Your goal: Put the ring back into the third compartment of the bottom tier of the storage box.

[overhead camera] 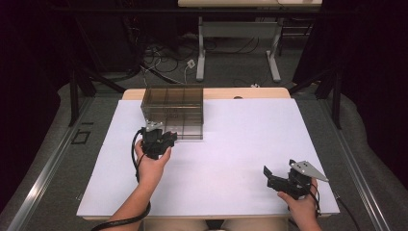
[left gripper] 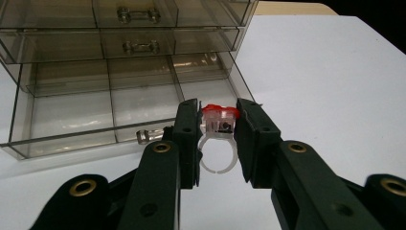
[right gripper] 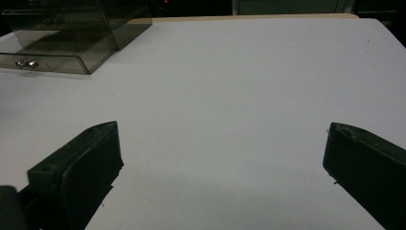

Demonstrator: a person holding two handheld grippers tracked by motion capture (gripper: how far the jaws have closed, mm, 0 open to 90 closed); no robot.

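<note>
Ring (left gripper: 218, 143) with its red top sits clamped in your left gripper (left gripper: 218, 125), just before the smoky drawer box's (left gripper: 119, 57) pulled-out bottom drawer (left gripper: 72, 115); your right gripper (right gripper: 222, 153) gapes wide, well apart from that box

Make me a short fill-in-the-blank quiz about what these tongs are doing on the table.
1. The left tongs pinch a clear plastic ring topped with a ____ stone.
2. The smoky transparent plastic drawer box has its ____ drawer pulled out.
3. The right tongs stand ____ and hold nothing.
4. Everything rests on a ____ tabletop.

Missing words: red; bottom; open; white
</note>
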